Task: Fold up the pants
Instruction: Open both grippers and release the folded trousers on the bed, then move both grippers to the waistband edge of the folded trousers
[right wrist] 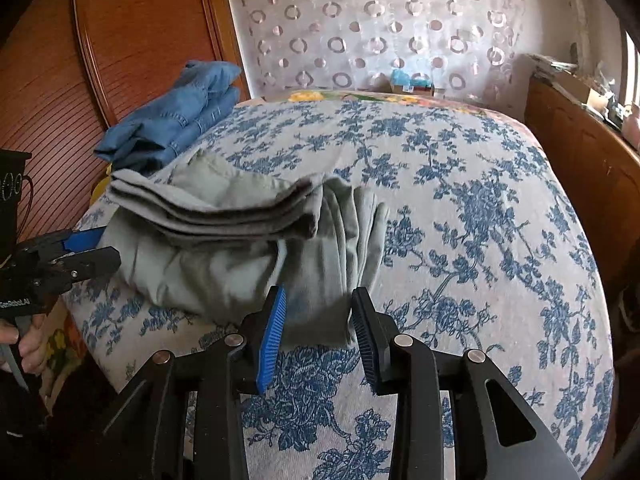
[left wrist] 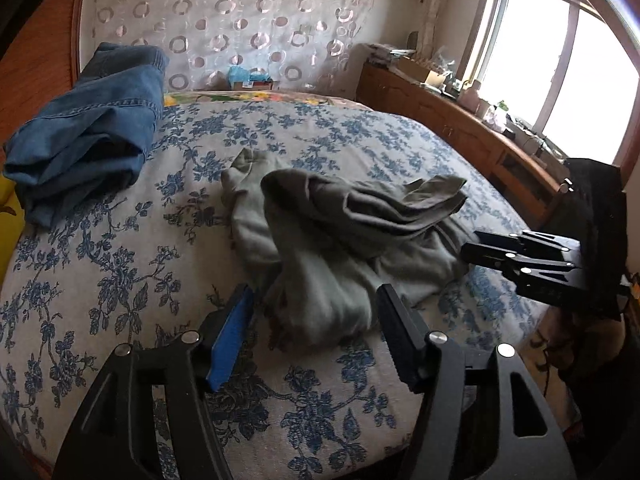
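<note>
Grey-green pants (left wrist: 340, 232) lie in a loose, bunched fold in the middle of the flowered bedspread (left wrist: 120, 260). In the right wrist view the pants (right wrist: 224, 256) show stacked layers at the top. My left gripper (left wrist: 316, 304) is open, its fingers on either side of the pants' near edge with a gap at the blue pad. My right gripper (right wrist: 319, 300) is open, and the near edge of the cloth lies between its fingers. Each gripper also shows in the other view: the right gripper (left wrist: 468, 248) at the pants' right side, the left gripper (right wrist: 100, 248) at their left side.
Folded blue jeans (left wrist: 88, 128) lie at the bed's far left corner, also seen as the jeans (right wrist: 172, 124) by the wooden panel (right wrist: 120, 40). A cluttered wooden cabinet (left wrist: 460, 128) runs along the right under a bright window (left wrist: 560, 60). A person's hand (right wrist: 24, 344) holds the left gripper's handle.
</note>
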The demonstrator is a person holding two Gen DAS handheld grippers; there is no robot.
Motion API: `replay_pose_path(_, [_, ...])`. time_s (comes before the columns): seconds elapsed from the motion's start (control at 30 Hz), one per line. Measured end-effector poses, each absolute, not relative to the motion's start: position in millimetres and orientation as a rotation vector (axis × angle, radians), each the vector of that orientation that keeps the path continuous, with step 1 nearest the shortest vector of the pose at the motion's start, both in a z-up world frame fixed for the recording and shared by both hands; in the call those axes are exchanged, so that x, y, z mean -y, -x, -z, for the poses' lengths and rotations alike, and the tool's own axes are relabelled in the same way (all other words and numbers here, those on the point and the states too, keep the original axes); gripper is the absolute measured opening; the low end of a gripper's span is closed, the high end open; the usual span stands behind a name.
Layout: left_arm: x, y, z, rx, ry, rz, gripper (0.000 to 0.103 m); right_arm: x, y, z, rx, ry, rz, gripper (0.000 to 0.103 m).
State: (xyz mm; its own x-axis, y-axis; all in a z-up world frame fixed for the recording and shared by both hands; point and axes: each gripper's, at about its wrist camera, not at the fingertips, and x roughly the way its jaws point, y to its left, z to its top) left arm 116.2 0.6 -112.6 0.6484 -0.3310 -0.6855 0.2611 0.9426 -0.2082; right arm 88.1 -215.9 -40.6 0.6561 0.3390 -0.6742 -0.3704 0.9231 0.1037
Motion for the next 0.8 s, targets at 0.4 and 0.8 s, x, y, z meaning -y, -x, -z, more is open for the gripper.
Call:
replay_pose_path(0.4, [2.6,-114.2,118.3,-0.791,0.074,0.383,0.014,217.2,-90.1,42.5,-0.777,0.071,-0.402,0.021])
replay_pose_path(0.8, [-4.3,-68.5,106.7,-0.771,0.077,0.422,0.014,238.1,-51.6,29.6,-0.759,0.028,-0.464,0.005])
